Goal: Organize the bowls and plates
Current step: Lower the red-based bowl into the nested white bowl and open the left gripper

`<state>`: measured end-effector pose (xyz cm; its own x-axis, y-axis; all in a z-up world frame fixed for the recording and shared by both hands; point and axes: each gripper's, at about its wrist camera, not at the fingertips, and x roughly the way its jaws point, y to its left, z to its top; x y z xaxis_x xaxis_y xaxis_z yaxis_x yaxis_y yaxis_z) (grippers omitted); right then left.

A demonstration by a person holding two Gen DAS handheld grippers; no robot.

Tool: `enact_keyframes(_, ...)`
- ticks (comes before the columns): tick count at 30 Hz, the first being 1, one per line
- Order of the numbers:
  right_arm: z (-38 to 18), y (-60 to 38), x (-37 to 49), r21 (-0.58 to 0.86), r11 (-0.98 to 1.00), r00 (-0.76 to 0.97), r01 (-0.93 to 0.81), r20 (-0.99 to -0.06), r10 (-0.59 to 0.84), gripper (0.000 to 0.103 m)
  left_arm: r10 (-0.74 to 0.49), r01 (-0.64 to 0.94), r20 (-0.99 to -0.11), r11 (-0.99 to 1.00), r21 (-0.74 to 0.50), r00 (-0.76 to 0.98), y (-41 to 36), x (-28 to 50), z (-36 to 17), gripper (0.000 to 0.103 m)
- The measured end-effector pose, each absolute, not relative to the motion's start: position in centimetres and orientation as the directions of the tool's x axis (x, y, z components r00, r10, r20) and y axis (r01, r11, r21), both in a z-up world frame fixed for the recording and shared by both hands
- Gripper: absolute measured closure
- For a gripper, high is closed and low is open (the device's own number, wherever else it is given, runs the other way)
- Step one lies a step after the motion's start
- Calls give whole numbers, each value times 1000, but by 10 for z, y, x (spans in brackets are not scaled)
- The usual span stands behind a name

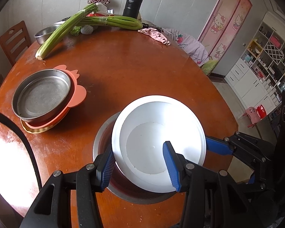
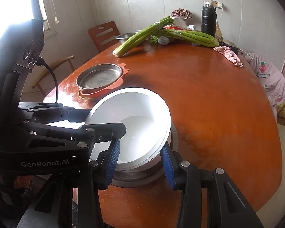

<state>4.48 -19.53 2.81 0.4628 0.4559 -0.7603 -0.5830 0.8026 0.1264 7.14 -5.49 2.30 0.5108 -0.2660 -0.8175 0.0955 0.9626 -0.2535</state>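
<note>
Right now both of your grippers are clamped on the same white bowl [image 1: 157, 144], which sits tilted inside a steel bowl [image 1: 102, 142] near the front edge of the round wooden table [image 1: 142, 72]. Your left gripper [image 1: 140, 168] grips the bowl's near rim, one blue pad inside the bowl and the other against its outer wall, so the rim is pinched between them. Your right gripper [image 2: 140, 163] does the same from its side: in the right wrist view one pad lies inside the white bowl [image 2: 134, 125] and the other presses outside, just above the steel bowl [image 2: 142, 176]. In the left wrist view you can see the right gripper's blue finger reaching the bowl's far rim from the right. The white bowl leans, with its left edge raised over the steel rim. Off to the left, well apart from your bowls, a steel plate [image 1: 41, 93] rests in an orange plate [image 1: 76, 93], and that one lies on a yellow plate [image 1: 34, 130] of which only the edge shows. At the back of the table lie celery bunches [image 1: 85, 24], a black flask [image 1: 132, 4], another steel basin [image 1: 45, 34] and a pink cloth [image 1: 155, 35].
</note>
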Motion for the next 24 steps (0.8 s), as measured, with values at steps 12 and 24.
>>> enact_keyframes(12,20,-192,51,119,804,449,-582,-778,440,58,-266,86,-824,962,-259,500,-51,77,17,54)
enact_keyframes(24,19,-189,53,99,813,462,-574,-781,421,58,-276,87,-824,959,-269,496,-49,80,13,54)
